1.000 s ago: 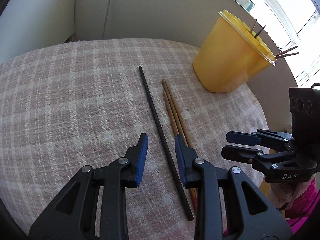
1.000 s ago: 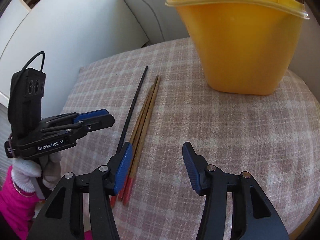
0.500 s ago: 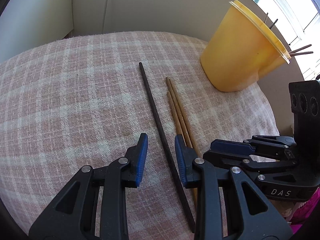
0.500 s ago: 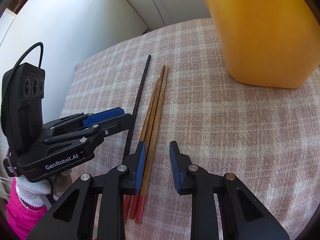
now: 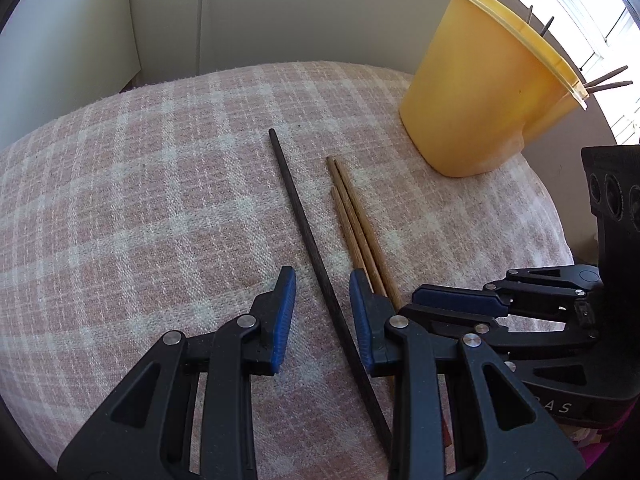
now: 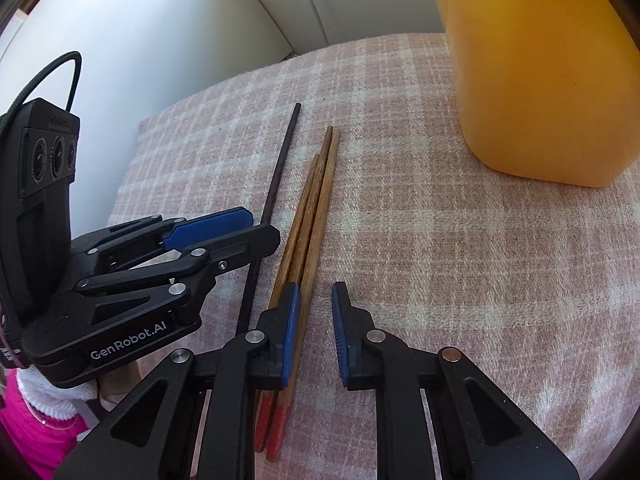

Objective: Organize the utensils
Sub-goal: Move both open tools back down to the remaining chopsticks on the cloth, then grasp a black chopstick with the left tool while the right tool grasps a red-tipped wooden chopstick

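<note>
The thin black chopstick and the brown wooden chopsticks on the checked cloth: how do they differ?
The thin black chopstick lies alone; the brown wooden chopsticks lie bunched side by side. The black one is dark all along and reaches further up the pink checked cloth; the wooden ones have red near ends. The black one lies between the left gripper pads, the wooden ones by the right gripper. All lie flat, roughly parallel.

Bright daylight from the window (image 5: 612, 20) at upper right of the left wrist view, blown out to white there, lighting the yellow container (image 5: 480, 92) so it glows. Soft shadows fall under the chopsticks on the checked cloth (image 5: 140, 208); both views sharp, no motion blur. Strong fisheye bending, dark vignette corners.
</note>
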The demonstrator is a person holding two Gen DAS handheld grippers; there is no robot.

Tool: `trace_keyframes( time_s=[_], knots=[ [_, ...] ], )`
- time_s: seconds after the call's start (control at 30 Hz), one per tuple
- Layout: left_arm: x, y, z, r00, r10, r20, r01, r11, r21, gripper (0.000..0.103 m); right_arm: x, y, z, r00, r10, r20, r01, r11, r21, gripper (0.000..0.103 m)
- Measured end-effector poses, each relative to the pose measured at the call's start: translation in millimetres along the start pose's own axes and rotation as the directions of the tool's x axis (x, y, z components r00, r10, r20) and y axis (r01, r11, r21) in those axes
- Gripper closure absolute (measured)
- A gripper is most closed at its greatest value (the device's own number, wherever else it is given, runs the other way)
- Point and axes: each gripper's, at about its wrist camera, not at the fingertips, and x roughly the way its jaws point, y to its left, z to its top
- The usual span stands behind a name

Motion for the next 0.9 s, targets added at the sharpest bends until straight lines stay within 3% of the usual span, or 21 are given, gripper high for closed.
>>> trace_keyframes(
  time_s=[0.53, 0.9],
  knots=[
    [38, -38, 50, 0.996, 0.082, -0.022, -0.080, 0.991, 0.111, 0.082, 4, 15, 2, 0.997, -0.080, -0.009, 0.079, 0.995, -0.061, 0.091],
    [47, -51, 65, 0.994, 0.110, -0.027, -0.105, 0.982, 0.158, 0.086, 15, 23, 5, 0.994, -0.105, -0.029, 0.102, 0.991, -0.084, 0.091]
  ],
)
